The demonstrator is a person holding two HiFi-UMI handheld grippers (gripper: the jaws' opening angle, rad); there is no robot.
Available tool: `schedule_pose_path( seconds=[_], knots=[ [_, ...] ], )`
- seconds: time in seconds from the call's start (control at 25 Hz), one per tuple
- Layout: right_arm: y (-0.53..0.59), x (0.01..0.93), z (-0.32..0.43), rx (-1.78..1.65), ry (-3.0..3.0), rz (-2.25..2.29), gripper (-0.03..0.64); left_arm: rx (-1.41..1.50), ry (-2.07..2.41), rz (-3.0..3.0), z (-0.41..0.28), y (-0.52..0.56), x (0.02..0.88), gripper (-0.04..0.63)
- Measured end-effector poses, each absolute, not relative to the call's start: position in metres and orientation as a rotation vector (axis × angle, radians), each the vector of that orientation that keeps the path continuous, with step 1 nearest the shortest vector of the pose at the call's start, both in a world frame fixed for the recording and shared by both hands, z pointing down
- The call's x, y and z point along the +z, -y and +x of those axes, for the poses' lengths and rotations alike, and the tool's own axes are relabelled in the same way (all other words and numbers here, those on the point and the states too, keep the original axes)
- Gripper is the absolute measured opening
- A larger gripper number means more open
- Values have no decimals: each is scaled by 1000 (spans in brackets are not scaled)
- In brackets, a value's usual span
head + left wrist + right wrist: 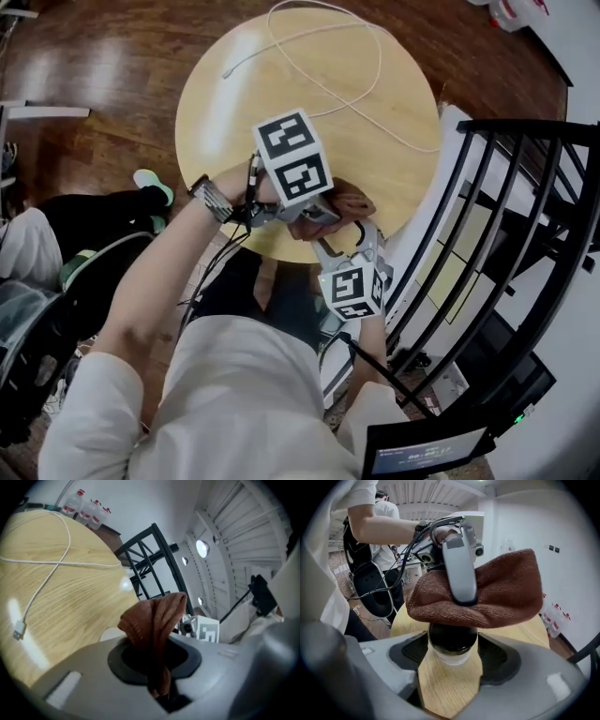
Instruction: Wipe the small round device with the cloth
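Observation:
My left gripper [323,214] is shut on a rust-brown cloth [351,201], which bunches up out of its jaws [154,620]. In the right gripper view one grey left finger [459,573] presses the cloth [501,592] down over the top of the small round device [452,641]. The device has a black body and a white base. It sits between the dark pads of my right gripper [452,651], which close against both its sides. From the head view, the right gripper [349,236] is at the round table's near edge and the cloth hides the device.
The round wooden table [281,84] carries a loose white cable [328,89]. A black metal railing [506,216] stands close on the right. Several water bottles [86,513] stand by the far wall. A black bag and shoes lie on the floor at the left [103,225].

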State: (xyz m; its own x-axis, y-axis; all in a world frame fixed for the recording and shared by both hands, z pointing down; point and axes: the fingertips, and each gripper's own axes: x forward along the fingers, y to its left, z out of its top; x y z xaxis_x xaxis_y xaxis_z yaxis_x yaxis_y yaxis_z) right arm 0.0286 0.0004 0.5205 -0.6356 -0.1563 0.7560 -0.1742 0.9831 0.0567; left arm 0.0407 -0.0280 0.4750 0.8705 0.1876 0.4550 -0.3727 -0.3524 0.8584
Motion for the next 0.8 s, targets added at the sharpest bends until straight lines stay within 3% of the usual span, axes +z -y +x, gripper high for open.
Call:
schedule_pose_path(
  seconds=[0.36,0.8],
  knots=[
    [-7,517,19,89,2301,284,330,842,210,1868,25,34,475,74],
    [-5,519,21,129,2291,316,330,768,344,1777,-14,26,505,74]
  ],
)
